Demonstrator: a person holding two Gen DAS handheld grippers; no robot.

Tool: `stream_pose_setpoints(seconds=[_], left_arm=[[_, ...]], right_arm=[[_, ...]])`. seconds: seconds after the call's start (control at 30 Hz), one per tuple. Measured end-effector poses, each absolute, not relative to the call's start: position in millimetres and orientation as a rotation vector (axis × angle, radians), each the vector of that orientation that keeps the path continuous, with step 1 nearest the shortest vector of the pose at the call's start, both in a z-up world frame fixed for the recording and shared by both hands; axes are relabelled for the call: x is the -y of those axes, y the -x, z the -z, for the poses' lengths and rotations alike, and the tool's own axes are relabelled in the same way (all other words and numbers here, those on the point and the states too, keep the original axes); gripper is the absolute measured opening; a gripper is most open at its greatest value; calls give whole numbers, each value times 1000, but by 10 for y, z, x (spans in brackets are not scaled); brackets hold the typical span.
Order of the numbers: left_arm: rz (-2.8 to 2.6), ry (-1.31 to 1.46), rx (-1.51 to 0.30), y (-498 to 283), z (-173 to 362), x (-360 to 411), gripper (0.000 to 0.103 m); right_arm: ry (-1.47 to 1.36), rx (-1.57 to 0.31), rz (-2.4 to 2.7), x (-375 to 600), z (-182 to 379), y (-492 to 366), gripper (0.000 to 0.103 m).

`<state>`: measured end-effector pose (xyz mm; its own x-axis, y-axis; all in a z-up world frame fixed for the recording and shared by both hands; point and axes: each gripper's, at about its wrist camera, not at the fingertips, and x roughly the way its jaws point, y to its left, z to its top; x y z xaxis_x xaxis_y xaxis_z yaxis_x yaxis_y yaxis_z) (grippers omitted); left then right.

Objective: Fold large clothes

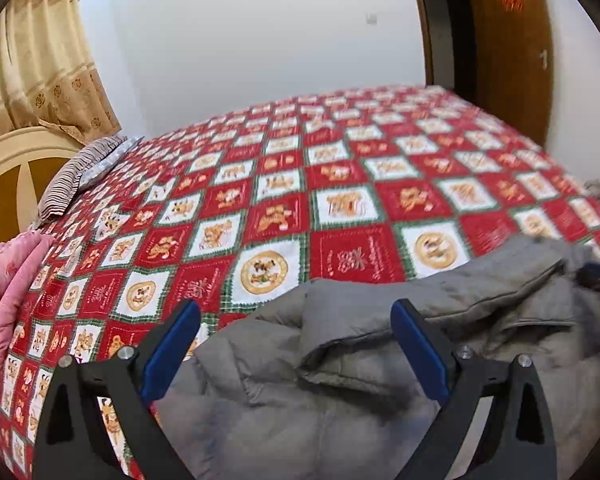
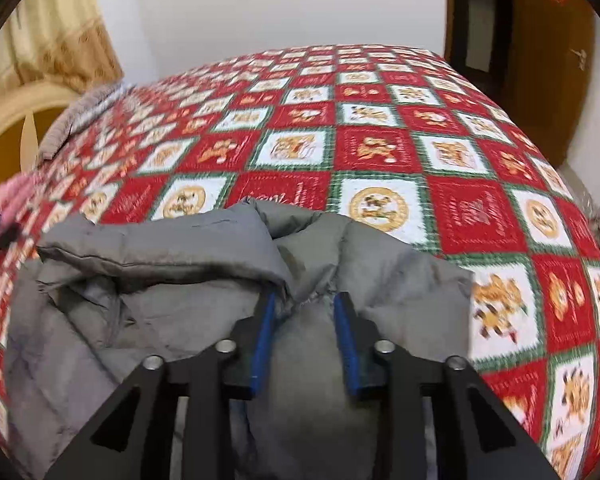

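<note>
One grey puffer jacket (image 1: 380, 360) on quilt (image 1: 300, 184). Left gripper (image 1: 296, 312) spread wide; right gripper (image 2: 305, 300) pinching jacket fold.

Grey puffer jacket, rumpled on my bed

The jacket (image 1: 360, 360) is grey, quilted and puffy, lying crumpled at the near edge of the bed (image 1: 300, 184) on its red, white and green checked cover. Its padded panels are bunched into thick folds, with a stitched seam running across the upper layer. In my right-hand view the jacket (image 2: 160, 280) is heaped up, and a raised ridge of its fabric sits pinched between the blue pads of my right claw (image 2: 304, 320).
</note>
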<state>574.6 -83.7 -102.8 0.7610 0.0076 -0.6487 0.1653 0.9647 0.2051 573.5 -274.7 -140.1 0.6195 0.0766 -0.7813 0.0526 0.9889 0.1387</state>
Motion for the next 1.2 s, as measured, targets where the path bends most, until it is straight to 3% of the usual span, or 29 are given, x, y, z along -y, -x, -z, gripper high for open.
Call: stream_pose_setpoints(seconds=[0.3,0.57,0.73,1.2], left_arm=[[78,-189,-728,-5973,963,924,98],[85,-173,-851,-5956,1591,933,99],[78,-145,-846,-5944,1683,915,103],[83,-106,-914,-6089,1897,895,103]], right_arm=[[-194,-791,-35,2589,913,-5936,39],[-181,-907,-131,2148,1371,-6321,39],[-143,-913,-138,2132,1580,-6231,39],[-105,-912,-125,2096,1851,-6250,39]])
